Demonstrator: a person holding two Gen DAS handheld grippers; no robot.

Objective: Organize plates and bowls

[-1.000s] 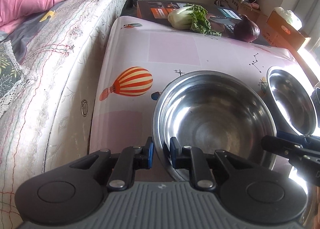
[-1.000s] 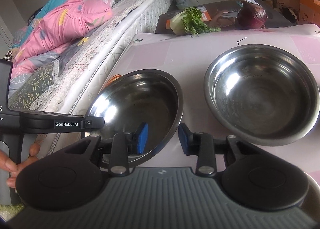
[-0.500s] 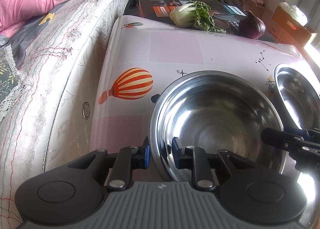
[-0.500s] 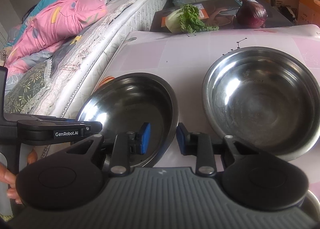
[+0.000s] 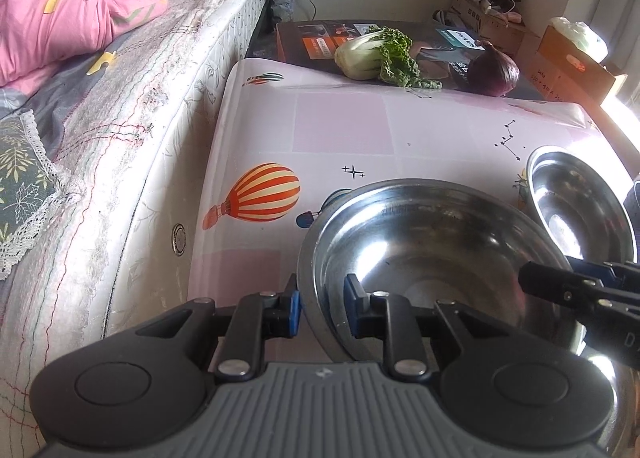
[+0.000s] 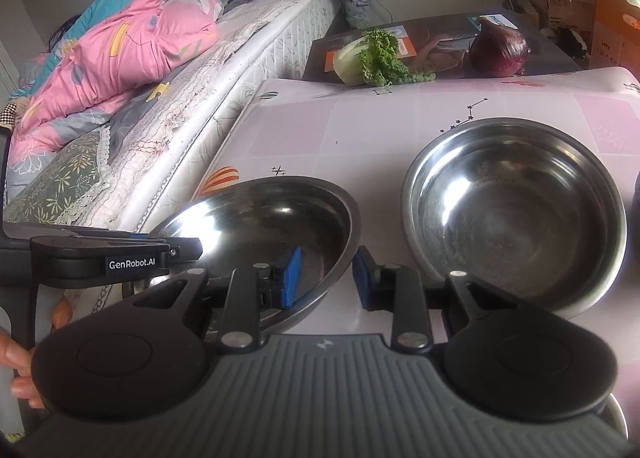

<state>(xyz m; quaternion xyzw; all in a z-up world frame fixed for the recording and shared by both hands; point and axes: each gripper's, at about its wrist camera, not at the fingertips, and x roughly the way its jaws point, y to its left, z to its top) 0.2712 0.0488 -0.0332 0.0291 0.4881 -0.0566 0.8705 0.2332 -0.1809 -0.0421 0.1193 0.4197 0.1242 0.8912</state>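
Steel bowl (image 5: 424,258) sat tilted just ahead of both tools, its rim straddled by each. Left gripper (image 5: 320,308) and right gripper (image 6: 325,278), both narrow, pinched opposite edges; the second bowl (image 6: 516,214) lay beyond-right of the right one on the table (image 6: 360,130).

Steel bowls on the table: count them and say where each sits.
2 whole: a tilted bowl with both hand-held grippers at its rim, and a flat bowl beside it. A metal edge at the frame's bottom may be a third.
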